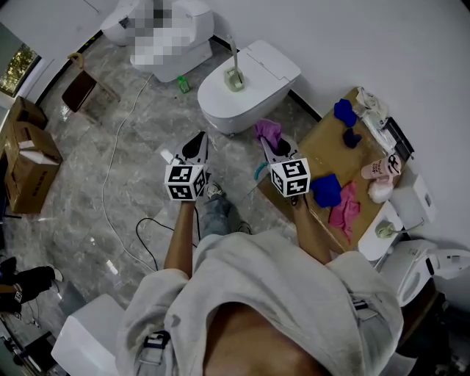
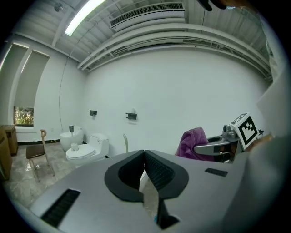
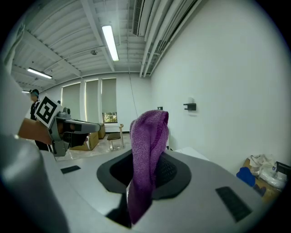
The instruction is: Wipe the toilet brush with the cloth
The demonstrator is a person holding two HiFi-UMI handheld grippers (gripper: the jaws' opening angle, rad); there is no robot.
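Head view: toilet brush [image 1: 234, 64] stands on the closed toilet [image 1: 217, 99]; just before the toilet, the right gripper [image 1: 272, 145] holds the purple cloth [image 1: 268, 131].
Left gripper view: left gripper [image 2: 144, 157] closed (empty).
Right gripper view: jaws clamp the cloth.

Floor [image 1: 73, 191]: grey marbled tile; thin white cable [image 1: 110, 172] trailing across it, left of centre.
Walls [image 1: 382, 44]: plain white.
Toilets: one white [image 1: 253, 81], upper centre, against the wall; a second [image 1: 194, 26], top left.
Chair [image 1: 82, 87]: brown seat, upper left.
Cardboard boxes [image 1: 26, 158]: left edge.
Wooden surface [image 1: 323, 143]: right.
Window [image 1: 16, 67]: upper left corner.
Ceiling: strip light [image 3: 110, 42]; long vent [image 2: 148, 12].
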